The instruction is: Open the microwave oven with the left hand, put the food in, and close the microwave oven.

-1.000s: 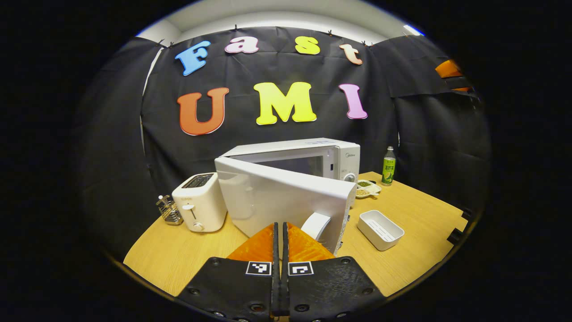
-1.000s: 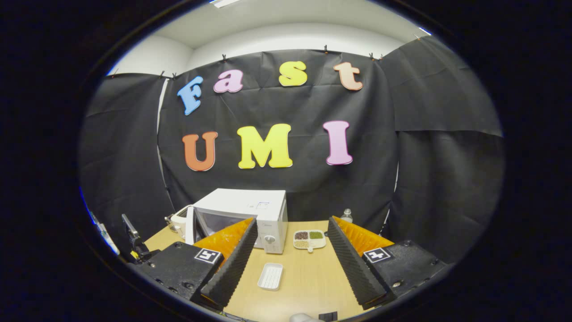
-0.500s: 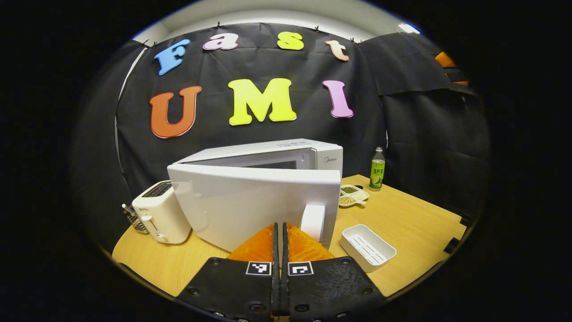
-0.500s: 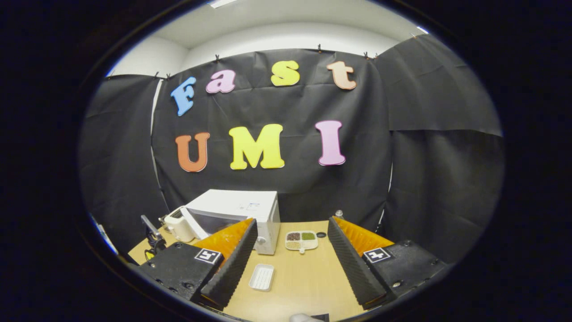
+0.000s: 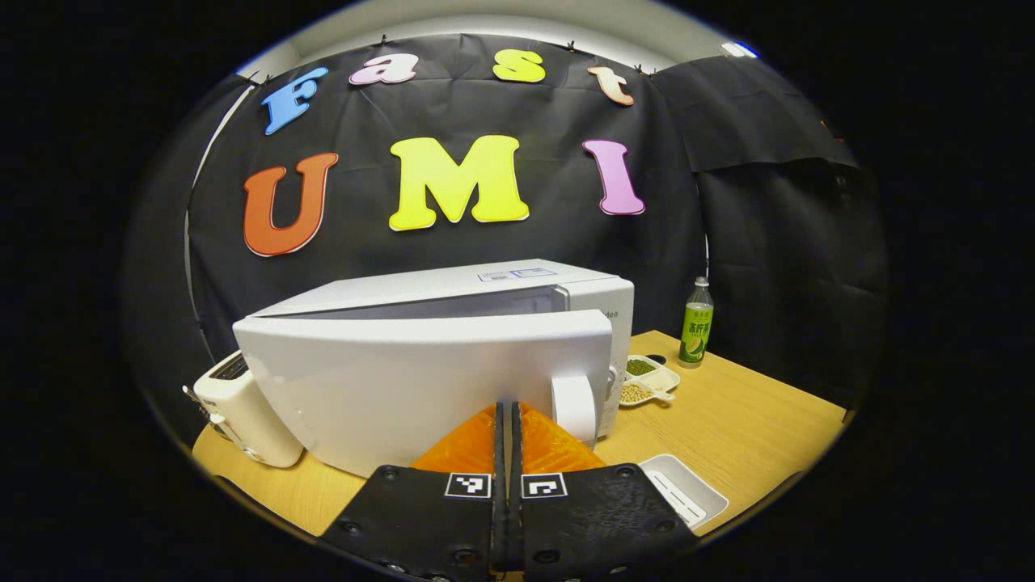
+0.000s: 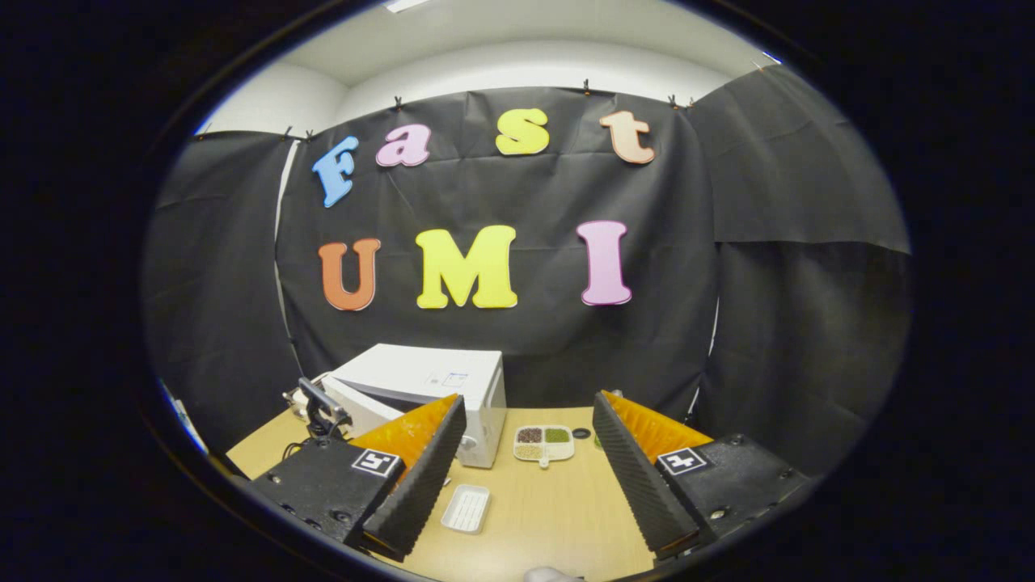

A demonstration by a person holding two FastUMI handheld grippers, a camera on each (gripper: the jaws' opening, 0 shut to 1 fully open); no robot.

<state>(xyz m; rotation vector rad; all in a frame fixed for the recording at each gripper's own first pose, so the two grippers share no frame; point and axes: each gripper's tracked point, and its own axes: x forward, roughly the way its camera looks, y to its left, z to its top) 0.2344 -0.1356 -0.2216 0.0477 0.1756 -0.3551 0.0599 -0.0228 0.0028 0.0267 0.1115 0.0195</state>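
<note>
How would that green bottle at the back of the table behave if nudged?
The green bottle stands tall and narrow near the table edge, so it likely tips easily. Being round, it would probably roll. It looks like light plastic.

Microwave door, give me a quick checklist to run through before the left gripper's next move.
1. Microwave door latched: not ok, it stands ajar.
2. Left gripper shut and aimed at the door beside the door handle: ok; whether it touches, cannot tell.
3. Food inside the oven: cannot tell; a divided dish of beans sits on the table beside the microwave.
4. Right gripper open and holding nothing: ok.
5. White tray away from the door's swing: ok.
</note>
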